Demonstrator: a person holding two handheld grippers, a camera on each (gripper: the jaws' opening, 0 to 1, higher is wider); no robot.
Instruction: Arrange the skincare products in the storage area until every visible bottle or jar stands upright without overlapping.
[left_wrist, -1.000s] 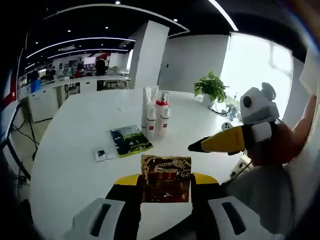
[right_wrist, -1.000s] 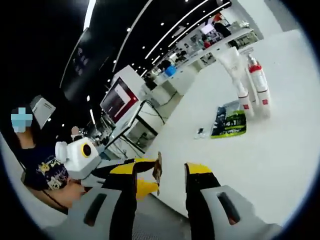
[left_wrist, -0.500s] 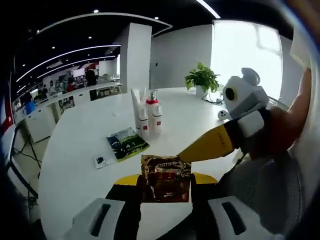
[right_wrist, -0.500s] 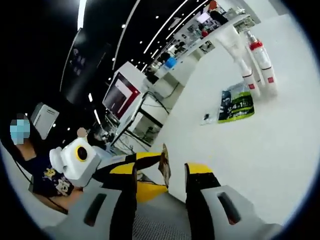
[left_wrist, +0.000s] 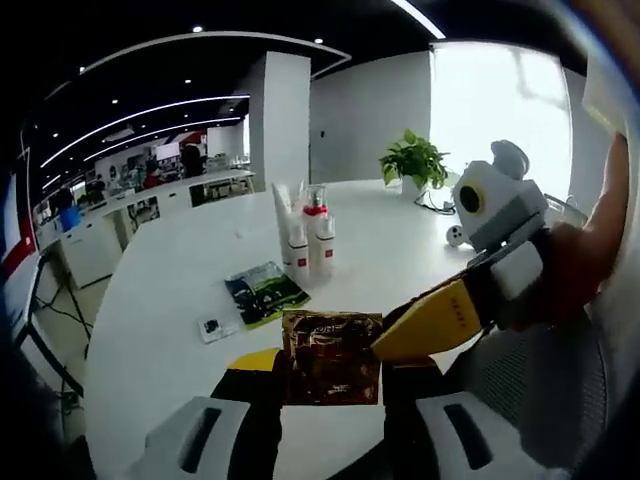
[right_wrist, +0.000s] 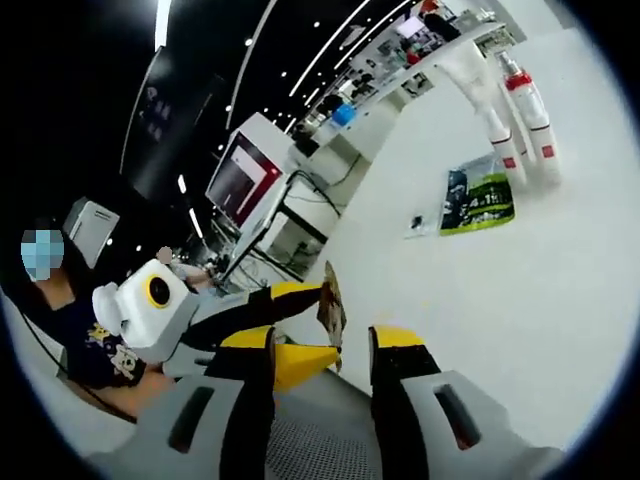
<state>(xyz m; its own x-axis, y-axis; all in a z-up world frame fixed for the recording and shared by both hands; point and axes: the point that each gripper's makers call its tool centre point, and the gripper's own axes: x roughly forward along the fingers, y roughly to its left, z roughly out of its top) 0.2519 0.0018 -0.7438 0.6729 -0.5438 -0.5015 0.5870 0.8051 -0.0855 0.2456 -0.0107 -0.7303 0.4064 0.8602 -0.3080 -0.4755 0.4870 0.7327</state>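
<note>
Sachet (left_wrist: 331, 356) pinched upright in your left claw (left_wrist: 331, 372), low centre of frame; your right claw (right_wrist: 322, 352), jaws parted and empty, reaches in from the right toward it. Bottles (left_wrist: 306, 236) stand clustered mid-counter (left_wrist: 180, 290), above the sachet.

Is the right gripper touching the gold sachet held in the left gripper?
Cannot tell. In the left gripper view the right gripper's yellow tip meets the gold sachet's edge, but overlap hides any gap.
</note>
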